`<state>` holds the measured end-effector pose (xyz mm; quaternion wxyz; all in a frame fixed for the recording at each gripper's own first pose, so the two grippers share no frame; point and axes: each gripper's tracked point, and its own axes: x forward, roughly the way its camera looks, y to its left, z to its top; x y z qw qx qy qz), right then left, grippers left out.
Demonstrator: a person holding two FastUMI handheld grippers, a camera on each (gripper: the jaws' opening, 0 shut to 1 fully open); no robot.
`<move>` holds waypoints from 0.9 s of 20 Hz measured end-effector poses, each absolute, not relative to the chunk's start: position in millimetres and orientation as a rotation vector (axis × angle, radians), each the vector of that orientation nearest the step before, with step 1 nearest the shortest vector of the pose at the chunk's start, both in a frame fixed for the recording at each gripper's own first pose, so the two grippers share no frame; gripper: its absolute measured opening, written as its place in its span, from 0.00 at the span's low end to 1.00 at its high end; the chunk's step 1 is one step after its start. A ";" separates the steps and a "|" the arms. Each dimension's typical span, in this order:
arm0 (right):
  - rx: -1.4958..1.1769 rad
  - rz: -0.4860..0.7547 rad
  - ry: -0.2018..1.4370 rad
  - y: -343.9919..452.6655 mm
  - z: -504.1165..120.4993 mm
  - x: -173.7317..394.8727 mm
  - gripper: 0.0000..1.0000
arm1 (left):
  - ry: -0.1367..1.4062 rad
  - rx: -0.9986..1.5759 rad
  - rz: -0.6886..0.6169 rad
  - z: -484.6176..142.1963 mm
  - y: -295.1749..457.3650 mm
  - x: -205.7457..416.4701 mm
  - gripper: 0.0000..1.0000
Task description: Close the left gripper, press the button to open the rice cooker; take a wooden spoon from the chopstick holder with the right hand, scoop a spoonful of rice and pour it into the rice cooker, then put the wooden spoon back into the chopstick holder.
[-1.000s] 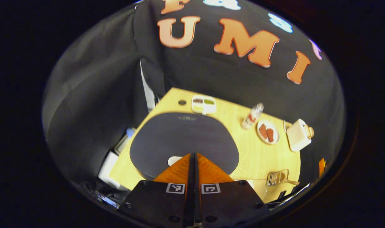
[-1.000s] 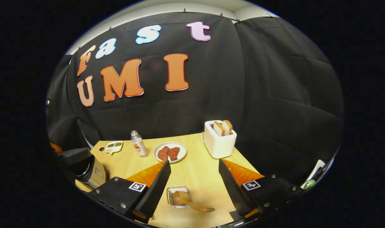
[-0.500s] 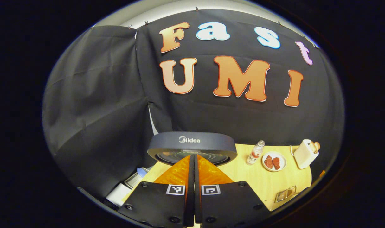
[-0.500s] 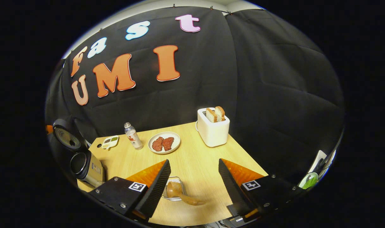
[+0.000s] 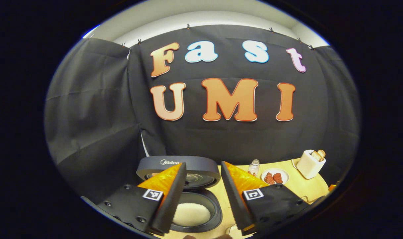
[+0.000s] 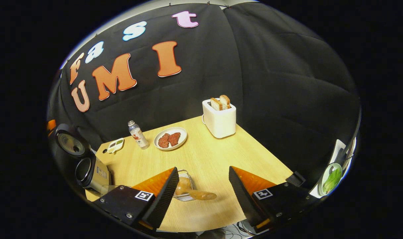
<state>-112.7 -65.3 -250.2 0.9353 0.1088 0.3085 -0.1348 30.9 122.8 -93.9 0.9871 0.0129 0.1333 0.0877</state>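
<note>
Left gripper (image 5: 199,196) jaws spread apart, holding nothing, hovering over the rice cooker (image 5: 196,210). Cooker lid (image 5: 178,167) stands up and open, white rice (image 5: 191,214) visible in the inner pot, so the button-press step looks done

Right gripper (image 6: 203,196) jaws also wide apart, empty. Wooden spoon (image 6: 193,193) lies between its fingers in the right gripper view, bowl end resting in the wire chopstick holder (image 6: 184,189), handle sticking out toward the right over the table (image 6: 214,156). Fingers not touching the spoon yet, gripper above it

Judged stage: right hand lining up for the spoon grab. Left to do: grasp spoon, scoop rice, pour into cooker, return spoon to holder. Where the scoop rice comes from cannot be told

Farther back in the right gripper view: open cooker at far left edge of table, plate (image 6: 170,138) with reddish food, small bottle (image 6: 138,135), small divided dish (image 6: 115,145), white toaster (image 6: 219,120) with two bread slices at the far side
</note>
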 end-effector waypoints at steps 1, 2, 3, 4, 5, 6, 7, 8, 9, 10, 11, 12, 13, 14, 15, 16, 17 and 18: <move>0.228 -0.275 0.639 -62.5 -256.8 -115.8 0.94 | 0.271 0.026 0.172 -95.4 119.0 30.7 0.79; 0.237 -0.274 0.640 -60.7 -263.3 -115.1 0.94 | 0.276 0.030 0.171 -97.2 117.8 29.9 0.89; 0.250 -0.276 0.637 -59.9 -269.8 -114.6 0.94 | 0.293 0.037 0.155 -102.5 114.2 29.0 0.89; 0.266 -0.280 0.643 -59.1 -278.9 -111.6 0.94 | 0.299 0.038 0.135 -103.9 109.3 28.4 0.89; 0.283 -0.284 0.665 -56.9 -293.2 -111.2 0.94 | 0.298 0.042 0.129 -101.4 108.4 28.8 0.91; 0.300 -0.287 0.675 -55.1 -302.5 -110.5 0.94 | 0.291 0.053 0.134 -99.2 110.5 28.4 0.92; 0.325 -0.293 0.689 -54.7 -314.3 -109.3 0.94 | 0.283 0.066 0.143 -97.7 112.8 26.6 0.94; 0.357 -0.295 0.701 -50.8 -323.0 -109.6 0.94 | 0.277 0.076 0.149 -96.6 114.8 24.3 0.89; 0.394 -0.302 0.711 -48.2 -329.3 -111.3 0.94 | 0.274 0.083 0.153 -95.9 115.2 21.6 0.89; 0.437 -0.307 0.713 -44.8 -333.0 -110.5 0.94 | 0.271 0.088 0.156 -94.4 116.8 19.0 0.89; 0.479 -0.315 0.716 -42.2 -337.2 -109.8 0.89 | 0.271 0.094 0.161 -94.6 119.0 18.5 0.94; 0.523 -0.322 0.726 -37.1 -342.2 -109.6 0.79 | 0.270 0.100 0.167 -94.0 122.3 16.9 0.89; 0.565 -0.324 0.742 -30.4 -349.3 -111.6 0.70 | 0.272 0.103 0.174 -94.2 125.7 14.2 0.89; 0.593 -0.326 0.748 -25.3 -352.4 -110.2 0.63 | 0.274 0.104 0.183 -95.5 128.5 13.1 0.94; 0.602 -0.332 0.724 -24.7 -350.0 -105.5 0.51 | 0.276 0.103 0.192 -95.8 131.2 12.4 0.94; 0.593 -0.336 0.703 -26.1 -347.8 -99.4 0.41 | 0.278 0.101 0.200 -97.7 134.5 10.8 0.94; 0.582 -0.325 0.701 -25.0 -347.5 -97.0 0.36 | 0.281 0.098 0.205 -99.9 137.3 9.2 0.94; 0.574 -0.315 0.702 -23.9 -346.5 -94.5 0.34 | 0.287 0.095 0.210 -102.2 139.8 6.9 0.96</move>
